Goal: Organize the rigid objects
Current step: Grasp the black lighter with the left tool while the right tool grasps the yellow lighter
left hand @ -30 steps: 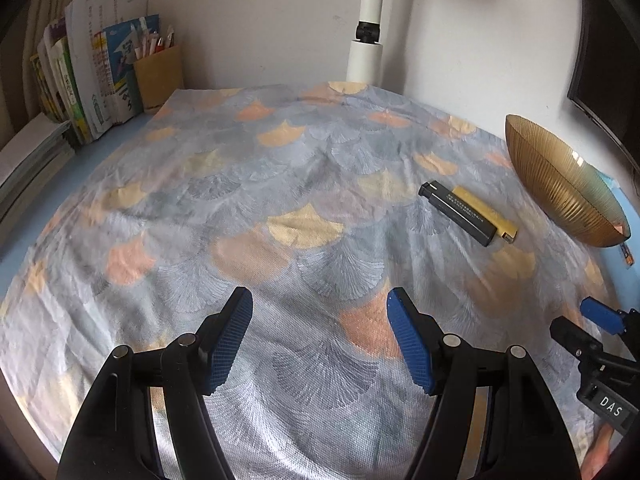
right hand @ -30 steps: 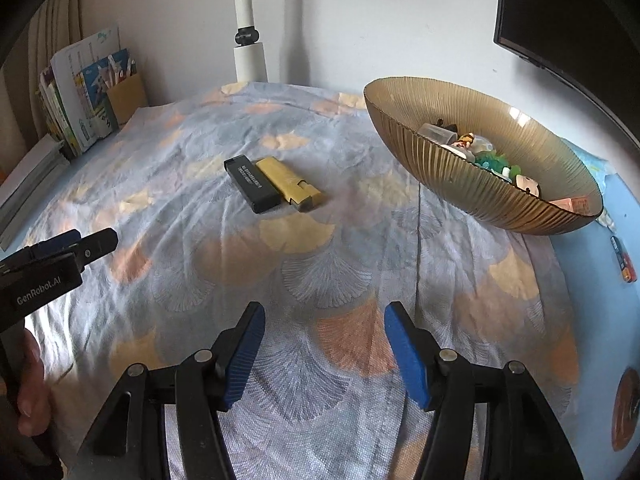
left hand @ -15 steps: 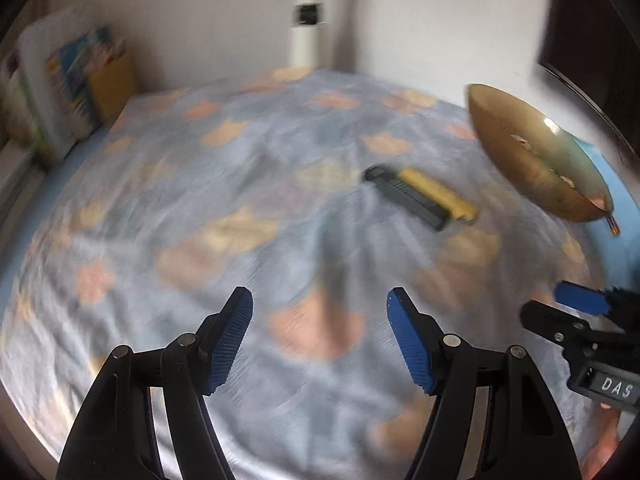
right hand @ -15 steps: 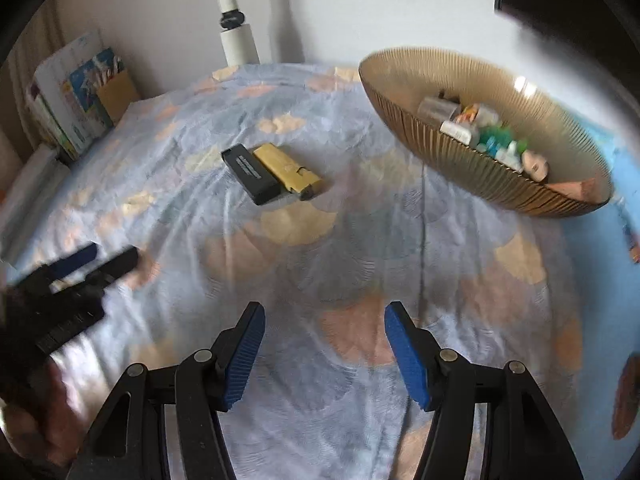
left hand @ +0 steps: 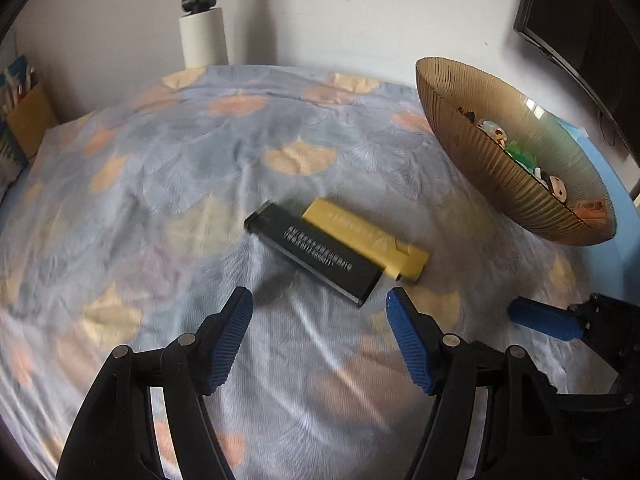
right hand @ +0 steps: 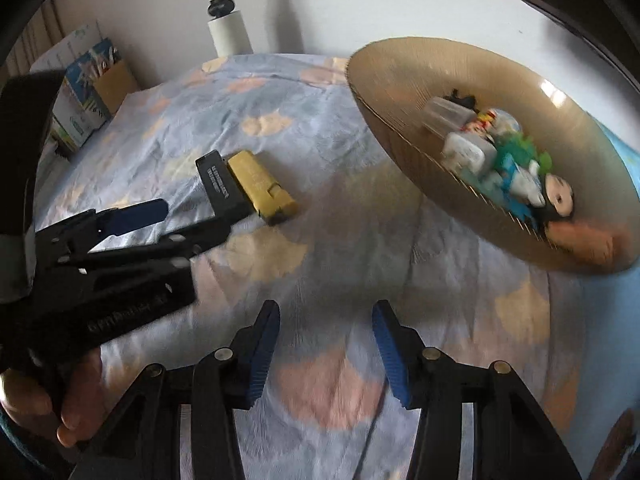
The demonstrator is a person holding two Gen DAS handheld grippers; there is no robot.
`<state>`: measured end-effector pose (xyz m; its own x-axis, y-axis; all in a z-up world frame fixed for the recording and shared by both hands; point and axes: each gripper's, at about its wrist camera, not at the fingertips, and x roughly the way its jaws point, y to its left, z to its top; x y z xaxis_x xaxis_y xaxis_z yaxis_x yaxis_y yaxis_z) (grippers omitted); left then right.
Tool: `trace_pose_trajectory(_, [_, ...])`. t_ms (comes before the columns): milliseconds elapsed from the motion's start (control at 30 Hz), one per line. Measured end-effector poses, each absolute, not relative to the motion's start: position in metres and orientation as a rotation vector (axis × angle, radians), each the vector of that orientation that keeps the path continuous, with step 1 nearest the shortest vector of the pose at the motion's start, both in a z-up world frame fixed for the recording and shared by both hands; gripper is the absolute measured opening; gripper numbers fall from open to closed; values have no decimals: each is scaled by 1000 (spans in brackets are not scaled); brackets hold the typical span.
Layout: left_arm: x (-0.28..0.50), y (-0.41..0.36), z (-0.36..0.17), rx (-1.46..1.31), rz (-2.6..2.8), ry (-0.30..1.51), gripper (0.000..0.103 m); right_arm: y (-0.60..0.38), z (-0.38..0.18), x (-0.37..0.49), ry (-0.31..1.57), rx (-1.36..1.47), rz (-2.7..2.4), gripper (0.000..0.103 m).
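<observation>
Two lighters lie side by side, touching, near the middle of the cloth [left hand: 168,184]: a black lighter [left hand: 316,254] and a yellow lighter [left hand: 366,242] on its bowl side. I bring the left gripper [left hand: 319,342] in just short of the black one's near end, its jaws standing wide with nothing between them. The right gripper [right hand: 325,350] hangs empty over bare cloth, well apart from both lighters; its jaws have just been closing and stand narrower than the left's. The bowl [left hand: 472,168], amber and already holding small toys, sits towards the cloth's right edge, near the wall.

The risk, as I judge it, lies in that contact. A jaw coming down between the lighters could shove the yellow one away or pinch both together. The soft, wrinkled cloth could bunch under a fingertip and tip the black lighter out of the grip. The two grippers are near each other and could collide.
</observation>
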<state>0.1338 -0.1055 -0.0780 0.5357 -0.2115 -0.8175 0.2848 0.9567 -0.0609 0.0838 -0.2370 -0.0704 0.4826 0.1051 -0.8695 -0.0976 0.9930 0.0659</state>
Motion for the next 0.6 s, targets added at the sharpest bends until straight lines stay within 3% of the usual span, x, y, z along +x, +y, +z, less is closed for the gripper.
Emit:
trace_pose_trajectory(267, [144,-41,-75,-1,-158,970,68,-221,-74,114,1062,-32,168,49])
trace_pose_trajectory(433, [149,-2,-78,-30,-96,1000,66,-204,-75,137,1038,-38,191,59])
trace_pose_trajectory(600, [154,-13,-70,-116,-214,1001,66,-180,-79,155,997,-141,155,58])
